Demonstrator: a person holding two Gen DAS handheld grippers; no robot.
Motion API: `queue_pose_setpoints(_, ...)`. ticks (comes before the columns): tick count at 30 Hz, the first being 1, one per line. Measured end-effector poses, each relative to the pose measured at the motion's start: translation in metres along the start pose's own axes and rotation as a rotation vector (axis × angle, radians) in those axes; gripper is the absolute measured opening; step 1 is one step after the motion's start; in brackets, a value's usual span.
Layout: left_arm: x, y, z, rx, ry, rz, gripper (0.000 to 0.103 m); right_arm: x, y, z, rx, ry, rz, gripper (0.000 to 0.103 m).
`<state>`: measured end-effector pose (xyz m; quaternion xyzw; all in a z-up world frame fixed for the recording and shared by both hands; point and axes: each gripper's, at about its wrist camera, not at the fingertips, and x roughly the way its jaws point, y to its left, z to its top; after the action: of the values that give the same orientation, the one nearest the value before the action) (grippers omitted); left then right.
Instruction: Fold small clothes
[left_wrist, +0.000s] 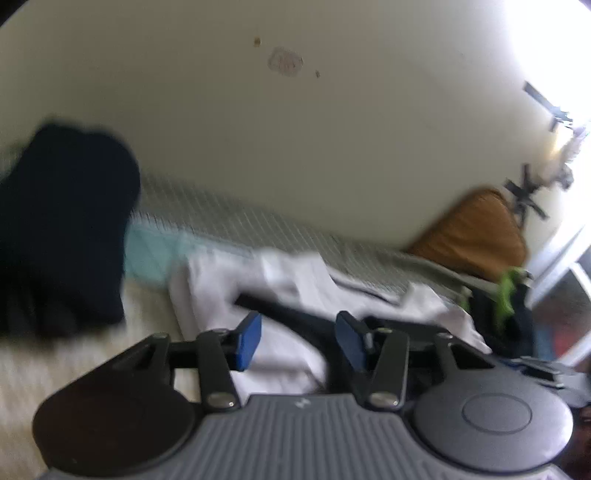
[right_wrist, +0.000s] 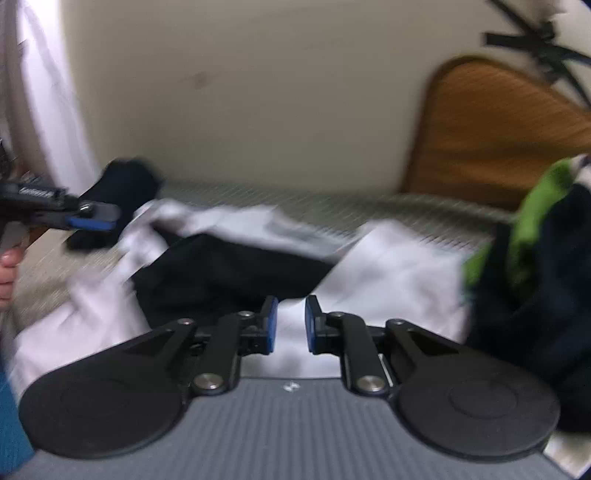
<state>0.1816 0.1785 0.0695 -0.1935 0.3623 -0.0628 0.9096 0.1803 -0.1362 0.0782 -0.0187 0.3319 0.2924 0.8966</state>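
A crumpled white garment with a black part lies on the bed. My left gripper is open just above it, holding nothing. In the right wrist view the same white garment and its black part lie spread ahead. My right gripper is open with a narrow gap, over the white cloth, holding nothing. The left gripper also shows at the left of the right wrist view, above the garment's left end. Both views are blurred.
A dark garment pile lies at the left, a turquoise cloth beside it. A dark and green garment heap lies at the right. A checked bedcover meets the wall; a wooden headboard stands at the right.
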Motion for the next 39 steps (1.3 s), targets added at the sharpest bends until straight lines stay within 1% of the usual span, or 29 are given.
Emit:
queue_pose_setpoints(1,0.008,-0.002,0.012,0.035,-0.002,0.018,0.058,-0.001,-0.011,0.004,0.016,-0.025,-0.029,0.029)
queue_pose_setpoints(3,0.031,-0.007,0.033,0.107,0.013,0.066,0.075,0.005,-0.027,0.012,0.030,-0.084,-0.109,0.033)
queue_pose_setpoints(5,0.063,-0.010,0.049,0.147,0.071,0.108,0.076,0.009,-0.050,0.020,0.063,-0.099,-0.152,0.033)
queue_pose_setpoints(7,0.099,-0.013,0.061,0.174,0.155,0.122,0.076,0.021,-0.074,0.037,0.144,-0.089,-0.165,0.034)
queue_pose_setpoints(8,0.108,-0.013,0.060,0.190,0.177,0.130,0.076,0.028,-0.087,0.047,0.188,-0.078,-0.148,0.036)
queue_pose_setpoints(10,0.131,-0.020,0.059,0.220,0.219,0.146,0.076,0.042,-0.105,0.060,0.261,-0.027,-0.091,0.045)
queue_pose_setpoints(11,0.140,-0.023,0.057,0.234,0.235,0.146,0.076,0.051,-0.110,0.063,0.287,0.001,-0.071,0.047)
queue_pose_setpoints(12,0.147,-0.025,0.056,0.247,0.245,0.147,0.076,0.062,-0.112,0.065,0.285,0.034,-0.059,0.049)
queue_pose_setpoints(13,0.152,-0.028,0.053,0.264,0.252,0.150,0.076,0.071,-0.109,0.066,0.253,0.064,-0.065,0.052)
queue_pose_setpoints(15,0.160,-0.035,0.047,0.296,0.261,0.152,0.074,0.096,-0.095,0.067,0.145,0.128,-0.091,0.055)
queue_pose_setpoints(16,0.165,-0.038,0.045,0.307,0.268,0.155,0.072,0.105,-0.089,0.065,0.103,0.152,-0.095,0.055)
queue_pose_setpoints(17,0.173,-0.043,0.042,0.314,0.278,0.157,0.058,0.113,-0.085,0.063,0.078,0.169,-0.089,0.055)
queue_pose_setpoints(18,0.179,-0.047,0.038,0.327,0.290,0.159,0.046,0.120,-0.083,0.061,0.069,0.181,-0.081,0.056)
queue_pose_setpoints(19,0.180,-0.051,0.035,0.356,0.265,0.182,0.036,0.123,-0.084,0.060,0.074,0.188,-0.078,0.057)
queue_pose_setpoints(20,0.182,-0.054,0.034,0.379,0.256,0.196,0.022,0.126,-0.084,0.057,0.087,0.200,-0.071,0.057)
queue_pose_setpoints(21,0.183,-0.055,0.033,0.393,0.255,0.188,0.006,0.129,-0.083,0.055,0.094,0.221,-0.064,0.052)
queue_pose_setpoints(22,0.183,-0.055,0.033,0.390,0.259,0.180,0.004,0.128,-0.079,0.053,0.073,0.221,-0.077,0.028)
queue_pose_setpoints(23,0.181,-0.055,0.034,0.380,0.258,0.180,0.004,0.127,-0.075,0.052,0.047,0.212,-0.072,0.015)
queue_pose_setpoints(24,0.176,-0.054,0.034,0.372,0.248,0.175,0.004,0.121,-0.071,0.052,0.041,0.205,-0.051,0.011)
queue_pose_setpoints(26,0.161,-0.055,0.034,0.363,0.210,0.163,0.004,0.103,-0.061,0.055,0.022,0.156,-0.066,0.011)
queue_pose_setpoints(28,0.136,-0.055,0.034,0.350,0.155,0.136,0.004,0.077,-0.051,0.058,0.004,0.096,-0.059,0.011)
queue_pose_setpoints(32,0.073,-0.060,0.019,0.342,0.035,0.087,0.004,0.010,-0.019,0.052,-0.062,-0.019,-0.027,0.011)
queue_pose_setpoints(34,0.037,-0.061,0.004,0.346,-0.022,0.064,0.004,-0.021,0.001,0.039,-0.117,-0.057,-0.012,0.011)
queue_pose_setpoints(36,0.001,-0.061,-0.018,0.353,-0.075,0.047,0.004,-0.054,0.020,0.018,-0.168,-0.086,0.012,0.011)
queue_pose_setpoints(39,-0.043,-0.059,-0.058,0.357,-0.112,0.039,0.004,-0.095,0.043,-0.018,-0.209,-0.103,0.054,0.011)
